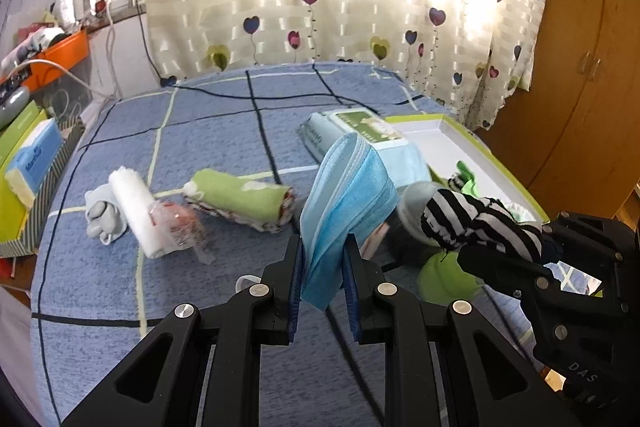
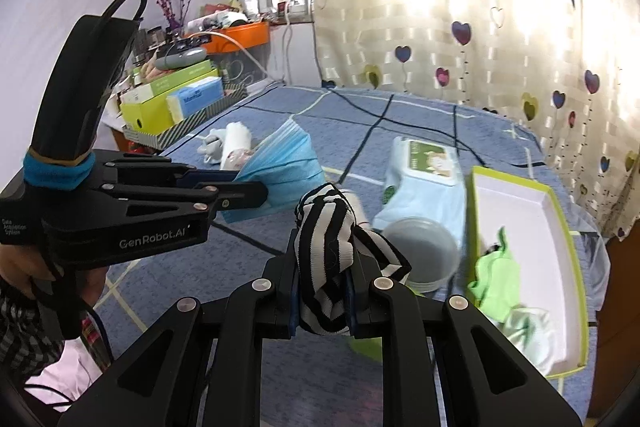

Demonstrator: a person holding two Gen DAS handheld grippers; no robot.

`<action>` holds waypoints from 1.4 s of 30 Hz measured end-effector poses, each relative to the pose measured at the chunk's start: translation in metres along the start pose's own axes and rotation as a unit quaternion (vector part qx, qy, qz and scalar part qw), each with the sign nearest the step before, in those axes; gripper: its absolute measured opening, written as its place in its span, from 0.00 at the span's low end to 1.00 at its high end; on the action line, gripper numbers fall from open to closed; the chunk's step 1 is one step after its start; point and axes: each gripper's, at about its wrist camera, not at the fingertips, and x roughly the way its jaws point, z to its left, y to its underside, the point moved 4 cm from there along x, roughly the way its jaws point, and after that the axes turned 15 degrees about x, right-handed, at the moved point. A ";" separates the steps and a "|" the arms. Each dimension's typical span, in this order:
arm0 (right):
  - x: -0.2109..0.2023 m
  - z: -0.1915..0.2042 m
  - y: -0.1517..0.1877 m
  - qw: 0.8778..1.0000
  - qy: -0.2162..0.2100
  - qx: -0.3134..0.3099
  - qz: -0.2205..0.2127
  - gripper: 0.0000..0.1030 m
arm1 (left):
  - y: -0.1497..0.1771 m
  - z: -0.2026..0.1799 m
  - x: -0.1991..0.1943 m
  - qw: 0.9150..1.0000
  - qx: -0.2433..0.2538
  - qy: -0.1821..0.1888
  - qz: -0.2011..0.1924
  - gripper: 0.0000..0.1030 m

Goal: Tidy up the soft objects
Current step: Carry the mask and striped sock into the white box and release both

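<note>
We count two grippers at work above the blue checked bedspread, each holding one soft thing. Our left gripper is clamped on a stack of blue face masks, which stands up between its pads (the layered edges fan out at the top, too many and too blurred to count). Our right gripper is clenched on one black-and-white striped sock, bunched into a lump that rises above the fingers. Both bundles are clear of the bed. On the bedspread we count three rolled or bundled items in a loose row towards the left: one pale grey sock bundle, one white rolled towel with a crinkled clear wrapper at its near end, and one green rolled cloth with a patterned edge. Farther right lies one pack of wet wipes with a green label, and just beside it one round translucent lidded tub. One shallow white tray with a lime-green rim sits at the right edge of the bed; inside it we see one green cloth and one whitish cloth, touching each other at the near end.
</note>
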 end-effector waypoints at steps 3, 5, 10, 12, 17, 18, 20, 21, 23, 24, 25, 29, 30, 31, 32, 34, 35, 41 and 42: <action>-0.006 -0.010 -0.004 1.000 0.012 0.005 -0.008 0.17 | -0.008 -0.009 -0.001 1.000 0.008 0.005 -0.006 0.17; -0.010 -0.017 -0.006 1.000 0.020 0.009 -0.013 0.17 | -0.015 -0.018 0.000 1.000 0.016 0.011 -0.011 0.17; -0.019 -0.042 -0.010 0.998 0.047 0.024 -0.022 0.17 | -0.035 -0.038 0.009 0.999 0.036 0.027 -0.015 0.18; -0.023 -0.055 -0.011 0.997 0.059 0.031 -0.025 0.17 | -0.042 -0.045 0.015 0.998 0.039 0.036 -0.016 0.18; -0.032 -0.085 -0.014 0.994 0.090 0.050 -0.031 0.17 | -0.066 -0.071 0.035 0.996 0.055 0.063 -0.015 0.18; -0.033 -0.090 -0.014 0.994 0.094 0.053 -0.032 0.17 | -0.070 -0.075 0.039 0.996 0.057 0.068 -0.014 0.18; -0.035 -0.101 -0.015 0.992 0.105 0.059 -0.034 0.17 | -0.078 -0.086 0.048 0.995 0.065 0.080 -0.011 0.18; -0.037 -0.107 -0.016 0.991 0.111 0.063 -0.035 0.17 | -0.081 -0.091 0.052 0.994 0.068 0.084 -0.009 0.18; -0.039 -0.119 -0.017 0.989 0.121 0.072 -0.037 0.17 | -0.088 -0.101 0.060 0.993 0.077 0.092 -0.009 0.18; -0.040 -0.124 -0.017 0.989 0.125 0.075 -0.037 0.17 | -0.091 -0.105 0.064 0.992 0.079 0.096 -0.008 0.18; -0.040 -0.131 -0.017 0.987 0.131 0.079 -0.037 0.17 | -0.094 -0.109 0.070 0.991 0.079 0.104 -0.006 0.18; -0.037 -0.153 -0.016 0.983 0.153 0.094 -0.031 0.17 | -0.105 -0.121 0.087 0.989 0.083 0.119 -0.002 0.18; -0.036 -0.159 -0.016 0.982 0.156 0.098 -0.029 0.17 | -0.108 -0.124 0.093 0.989 0.083 0.122 0.001 0.18; -0.034 -0.164 -0.016 0.982 0.159 0.103 -0.027 0.17 | -0.109 -0.126 0.097 0.989 0.083 0.125 0.002 0.18; -0.032 -0.169 -0.016 0.981 0.161 0.108 -0.025 0.17 | -0.112 -0.128 0.102 0.988 0.083 0.128 0.007 0.18; -0.029 -0.178 -0.015 0.979 0.167 0.113 -0.020 0.17 | -0.115 -0.129 0.109 0.988 0.083 0.128 0.010 0.18; -0.027 -0.182 -0.014 0.979 0.170 0.113 -0.016 0.17 | -0.116 -0.130 0.113 0.988 0.084 0.130 0.012 0.18; -0.011 -0.195 -0.010 0.975 0.193 0.108 -0.005 0.17 | -0.123 -0.140 0.133 0.986 0.092 0.139 0.026 0.18; -0.008 -0.198 -0.009 0.975 0.195 0.109 -0.001 0.17 | -0.123 -0.141 0.135 0.986 0.094 0.138 0.027 0.18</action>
